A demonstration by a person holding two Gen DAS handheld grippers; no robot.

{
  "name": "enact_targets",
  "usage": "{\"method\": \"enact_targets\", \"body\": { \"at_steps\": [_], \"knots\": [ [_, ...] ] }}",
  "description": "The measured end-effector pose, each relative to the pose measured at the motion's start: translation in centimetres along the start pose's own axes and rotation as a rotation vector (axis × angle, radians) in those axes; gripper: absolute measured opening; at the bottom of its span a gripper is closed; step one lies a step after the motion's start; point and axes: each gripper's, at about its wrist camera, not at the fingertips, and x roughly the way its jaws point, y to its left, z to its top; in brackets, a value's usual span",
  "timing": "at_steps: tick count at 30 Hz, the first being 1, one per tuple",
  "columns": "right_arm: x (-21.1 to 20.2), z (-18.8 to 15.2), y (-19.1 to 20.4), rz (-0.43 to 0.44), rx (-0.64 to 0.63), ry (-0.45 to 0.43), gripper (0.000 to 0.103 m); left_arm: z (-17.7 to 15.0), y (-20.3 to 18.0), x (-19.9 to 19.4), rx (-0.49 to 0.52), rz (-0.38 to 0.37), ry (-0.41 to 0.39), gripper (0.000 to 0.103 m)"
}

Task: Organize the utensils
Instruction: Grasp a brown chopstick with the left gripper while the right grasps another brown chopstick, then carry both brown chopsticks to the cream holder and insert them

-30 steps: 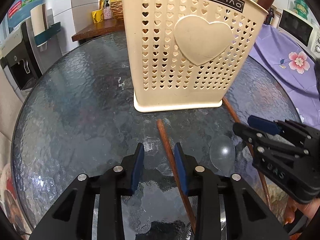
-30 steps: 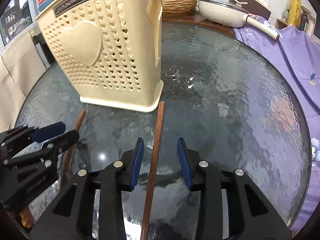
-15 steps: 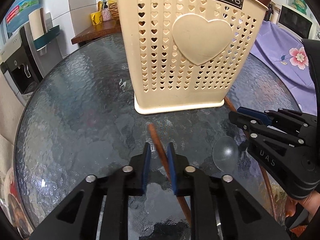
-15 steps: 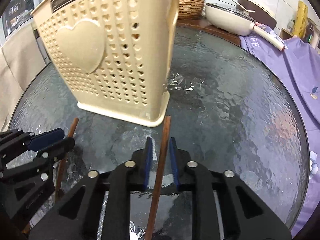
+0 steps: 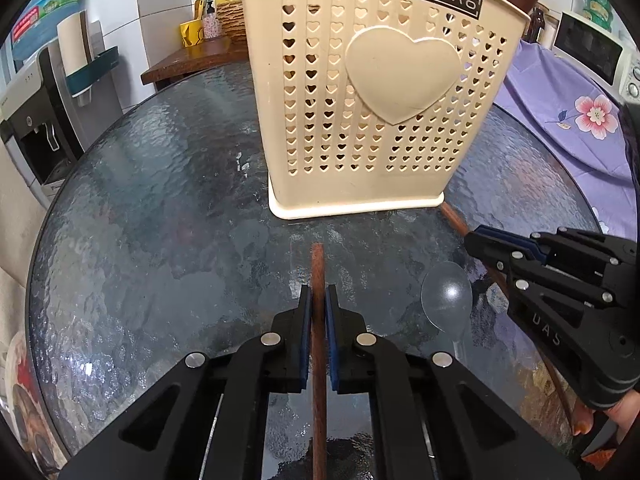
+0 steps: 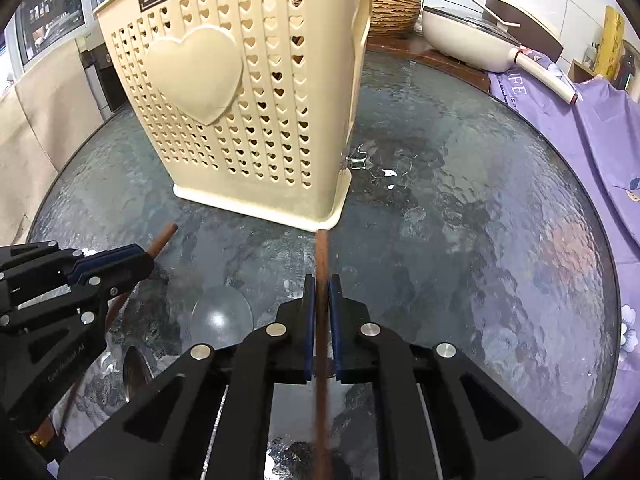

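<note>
While gripped, two chopsticks (image 5: 317,268) (image 6: 321,256), one holder (image 5: 372,92).

Even, bright indoor light fills both wrist views, with white glints scattered across the rippled glass bench (image 5: 152,208) and a round highlight on a clear spoon bowl (image 5: 447,295). Fisheye bending curves the bench rim and crowds the room toward dark, vignetted corners. The cream holder (image 6: 240,92) is sharp, its heart-shaped holes crisp. In the right view, the brown stick (image 6: 321,264) nearest the lens looks soft and slightly smeared.
</note>
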Motion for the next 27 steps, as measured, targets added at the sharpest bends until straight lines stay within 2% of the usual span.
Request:
{"method": "enact_targets", "body": {
  "at_steps": [10,15,18,27],
  "knots": [
    [-1.8,-1.1,-0.2,0.039,0.030,-0.051,0.007,0.2,0.8,-0.3,-0.043,-0.043,-0.009,0.007],
    [-3.7,-1.1,-0.7,0.054,0.043,-0.095,0.007,0.3,0.7,-2.1,-0.048,-0.062,-0.054,0.007],
    [-5.1,-1.2,-1.4,0.094,0.076,-0.122,0.007,0.7,0.8,-3.6,-0.053,-0.072,-0.088,0.007],
    [-11.6,-1.1,-2.3,0.174,0.106,-0.270,0.007,1.3,0.9,-8.5,-0.064,-0.136,-0.188,0.007]
  ]
}}
